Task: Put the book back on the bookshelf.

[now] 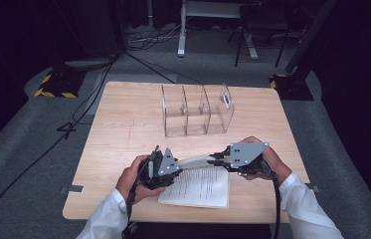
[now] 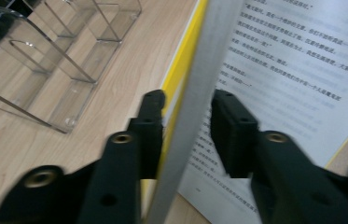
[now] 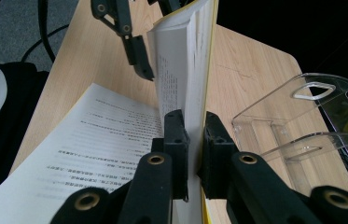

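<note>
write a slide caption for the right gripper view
Right hand-held gripper pinches the raised half of an open book beside a clear rack.

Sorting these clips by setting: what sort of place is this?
Probably a lab or recording studio: dark curtained surroundings, cables trailing over grey carpet, hazard-striped stand bases, and one lone wooden table.

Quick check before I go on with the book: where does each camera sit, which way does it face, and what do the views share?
High view: above the near table edge, looking forward and down; both forearms, left gripper, right gripper.
Left gripper view: rides the left gripper, facing the book and clear rack; black jaws astride raised pages.
Right gripper view: rides the right gripper, jaws clamping the raised half; white sleeve at left.
Shared: book, rack, wooden table.
</note>
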`<state>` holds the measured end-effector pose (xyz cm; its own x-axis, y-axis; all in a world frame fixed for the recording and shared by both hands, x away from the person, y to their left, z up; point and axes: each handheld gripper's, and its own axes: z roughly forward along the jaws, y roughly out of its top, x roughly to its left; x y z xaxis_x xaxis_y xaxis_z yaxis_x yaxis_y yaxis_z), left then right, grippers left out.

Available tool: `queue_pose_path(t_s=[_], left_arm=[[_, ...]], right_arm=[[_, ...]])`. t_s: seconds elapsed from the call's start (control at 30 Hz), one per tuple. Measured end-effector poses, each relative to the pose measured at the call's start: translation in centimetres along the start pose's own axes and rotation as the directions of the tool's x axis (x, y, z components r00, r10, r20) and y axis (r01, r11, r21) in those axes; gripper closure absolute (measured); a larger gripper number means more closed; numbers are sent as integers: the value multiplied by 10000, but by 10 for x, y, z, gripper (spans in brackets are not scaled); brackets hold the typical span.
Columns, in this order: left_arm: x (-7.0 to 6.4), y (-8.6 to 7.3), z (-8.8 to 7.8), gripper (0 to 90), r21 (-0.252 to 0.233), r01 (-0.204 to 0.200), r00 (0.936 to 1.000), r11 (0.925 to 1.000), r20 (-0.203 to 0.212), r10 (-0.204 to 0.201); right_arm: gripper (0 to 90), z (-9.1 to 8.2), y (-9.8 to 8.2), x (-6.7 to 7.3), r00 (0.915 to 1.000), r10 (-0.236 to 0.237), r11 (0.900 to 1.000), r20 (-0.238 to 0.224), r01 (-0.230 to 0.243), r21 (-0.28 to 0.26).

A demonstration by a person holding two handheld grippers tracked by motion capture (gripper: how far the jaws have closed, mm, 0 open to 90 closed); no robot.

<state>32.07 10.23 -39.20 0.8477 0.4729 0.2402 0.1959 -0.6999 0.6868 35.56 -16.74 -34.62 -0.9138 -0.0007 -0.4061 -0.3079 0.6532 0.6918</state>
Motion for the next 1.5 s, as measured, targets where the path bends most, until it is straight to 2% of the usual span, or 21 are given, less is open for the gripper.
queue_pose_path(t_s=[0.13,0.23,0.37,0.43,0.53,0.57,0.6,0.7,0.77,0.8,0.83,0.9,1.03,1.1,1.17,1.23,1.27,1.3,1.37,1.4,1.5], left_arm=[[-2,-7,1,790,-396,-381,9991,9985,153,388],[-4,-14,3,811,-734,-520,9982,9960,250,539],[-4,-22,6,819,-1148,-432,9974,9924,529,495],[-4,-26,6,819,-1347,-277,9975,9905,614,362],[-1,-31,4,820,-1611,-55,9978,9869,644,160],[-1,-33,4,820,-1693,46,9977,9856,678,70],[0,-35,3,819,-1776,135,9977,9840,684,-13],[1,-40,3,818,-1997,293,9970,9794,763,-142],[2,-42,2,818,-2125,429,9964,9762,810,-262],[3,-43,2,818,-2185,490,9959,9746,848,-310],[4,-44,2,817,-2229,537,9955,9733,881,-348],[6,-47,2,816,-2386,751,9937,9682,994,-526],[8,-50,1,815,-2529,934,9916,9630,1106,-671],[7,-50,1,814,-2539,941,9916,9626,1104,-678],[7,-50,3,812,-2576,969,9905,9614,1195,-678],[6,-50,3,811,-2573,951,9907,9616,1187,-662],[5,-49,4,811,-2569,886,9909,9624,1209,-589],[4,-49,5,810,-2569,897,9907,9623,1227,-596],[3,-47,7,809,-2544,829,9910,9635,1234,-527],[3,-46,9,808,-2586,890,9901,9619,1282,-572],[4,-45,10,811,-2726,1028,9893,9566,1280,-698]], right_arm=[[816,1,1,0,10000,95,9999,-4,-95,49],[788,3,-2,0,9995,308,9995,-40,-308,9],[723,3,-4,1,9980,626,9980,79,-625,-125],[579,0,-7,1,9943,980,9946,418,-965,-384],[509,-9,-20,-3,9778,1925,9789,822,-1856,-852],[482,-12,-26,-4,9686,2251,9714,1060,-2145,-1022],[473,-15,-33,-4,9571,2571,9628,1337,-2418,-1203],[441,-22,-60,-7,9146,3603,9295,1836,-3352,-1541],[435,-22,-78,-7,8908,4134,9077,1888,-3868,-1624],[425,-20,-85,-6,8754,4396,8966,2012,-4142,-1566],[419,-16,-92,-5,8642,4554,8897,2140,-4332,-1438],[407,-6,-103,-2,8574,4761,8792,1953,-4601,-1234],[382,14,-109,5,8605,4889,8723,1435,-4803,-916],[371,22,-105,9,8753,4662,8847,1284,-4602,-744],[369,26,-101,12,8756,4763,8773,804,-4671,-1100],[368,28,-98,13,8779,4722,8793,797,-4626,-1136],[363,30,-94,15,8821,4646,8831,773,-4551,-1143],[373,32,-91,18,8870,4590,8837,518,-4497,-1302],[373,35,-86,21,8940,4411,8941,791,-4301,-1249],[373,35,-84,21,8932,4423,8927,812,-4297,-1361],[373,31,-78,23,8860,4594,8766,623,-4409,-1927]])
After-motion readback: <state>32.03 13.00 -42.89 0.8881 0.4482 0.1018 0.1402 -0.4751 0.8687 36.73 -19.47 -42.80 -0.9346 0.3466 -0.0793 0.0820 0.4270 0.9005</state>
